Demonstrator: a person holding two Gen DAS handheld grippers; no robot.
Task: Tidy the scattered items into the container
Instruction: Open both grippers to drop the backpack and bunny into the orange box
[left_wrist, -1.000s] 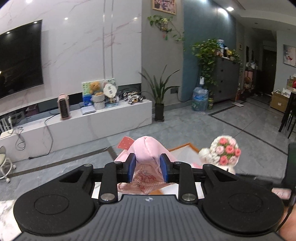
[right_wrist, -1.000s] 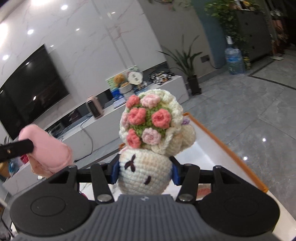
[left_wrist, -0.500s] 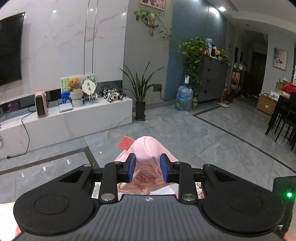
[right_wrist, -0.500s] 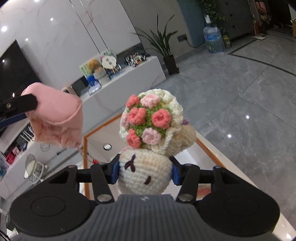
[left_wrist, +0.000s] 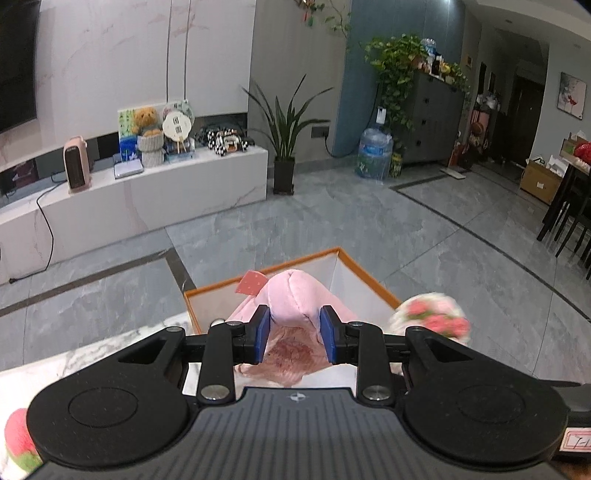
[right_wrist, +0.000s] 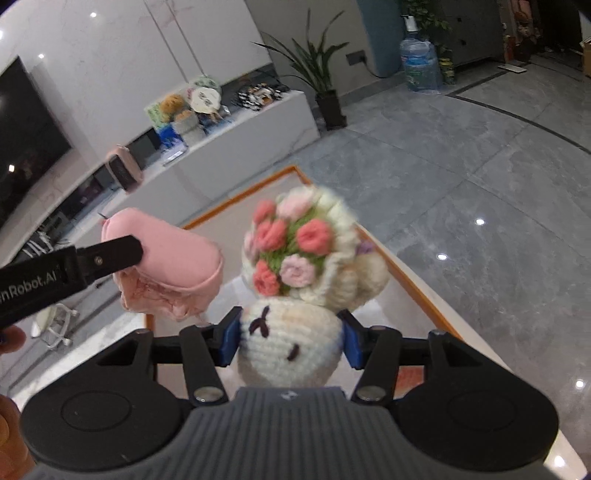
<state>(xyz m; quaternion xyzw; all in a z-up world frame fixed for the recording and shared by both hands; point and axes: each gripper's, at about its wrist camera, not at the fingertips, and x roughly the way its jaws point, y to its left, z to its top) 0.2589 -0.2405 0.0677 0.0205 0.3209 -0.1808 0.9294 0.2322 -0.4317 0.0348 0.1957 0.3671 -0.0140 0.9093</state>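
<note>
My left gripper (left_wrist: 295, 334) is shut on a pink fabric pouch (left_wrist: 295, 295), held above the near side of a white box with an orange rim (left_wrist: 266, 268). The right wrist view shows the same pouch (right_wrist: 173, 258) at the left, with the left gripper's finger (right_wrist: 107, 256) across it. My right gripper (right_wrist: 291, 341) is shut on a cream crochet doll (right_wrist: 291, 343) that carries a knitted bouquet of pink and red flowers (right_wrist: 295, 247), held over the box (right_wrist: 399, 273). From the left wrist the bouquet (left_wrist: 432, 317) shows blurred at the right, beside the box.
The box stands on a marble-look table (left_wrist: 110, 350). Another pink and green plush thing (left_wrist: 18, 443) lies at the lower left. Beyond are grey floor tiles, a white TV bench (left_wrist: 140, 199) with toys, a potted plant (left_wrist: 284, 147) and dark chairs (left_wrist: 569, 218) at the right.
Both grippers have tipped down and moved over the open box, still holding the pouch and the doll. The box's interior has come into view under them.
</note>
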